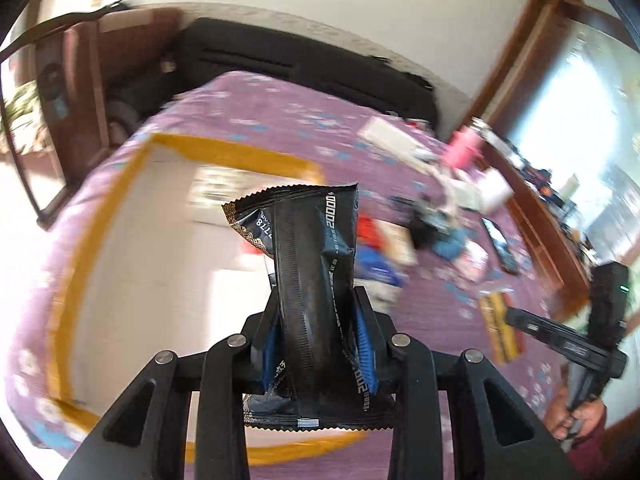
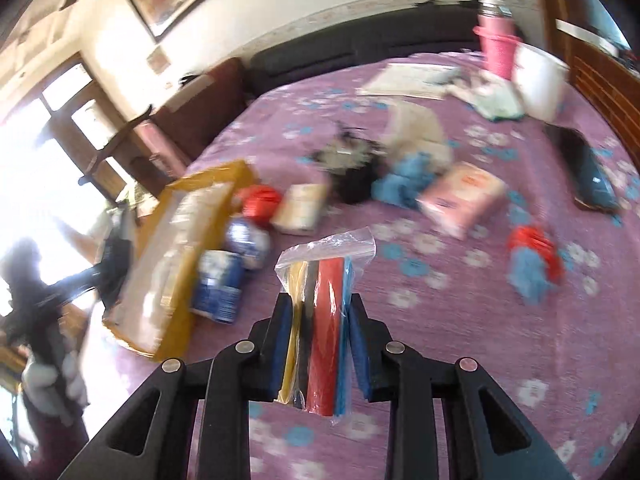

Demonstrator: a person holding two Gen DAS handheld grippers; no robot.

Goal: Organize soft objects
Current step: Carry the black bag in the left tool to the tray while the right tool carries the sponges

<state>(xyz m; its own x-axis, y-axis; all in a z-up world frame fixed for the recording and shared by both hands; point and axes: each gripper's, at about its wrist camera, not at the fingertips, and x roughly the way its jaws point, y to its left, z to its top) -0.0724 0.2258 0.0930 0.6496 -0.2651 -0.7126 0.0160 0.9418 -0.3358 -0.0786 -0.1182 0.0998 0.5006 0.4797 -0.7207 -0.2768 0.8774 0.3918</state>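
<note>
Now the left tool point(image 1: 316, 320) squeezes a black packet point(image 1: 308, 280); the box point(image 1: 132, 240) lies just ahead and left, nearer than for the right tool point(image 2: 320, 320), clamped on a clear bag point(image 2: 324, 312).

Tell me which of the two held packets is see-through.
The clear zip bag of coloured strips in the right tongs. The left tongs hold an opaque black foil packet.

The black packet point(image 1: 316, 264) is glossy foil-like film with crimped, ridged seams. The zip bag point(image 2: 328, 272) is clear shiny plastic over smooth coloured sheets. The bedspread point(image 2: 460, 320) is matt woven cloth. The fingers point(image 2: 362, 344) are matt black plastic with blue pads and bright metal pins.
</note>
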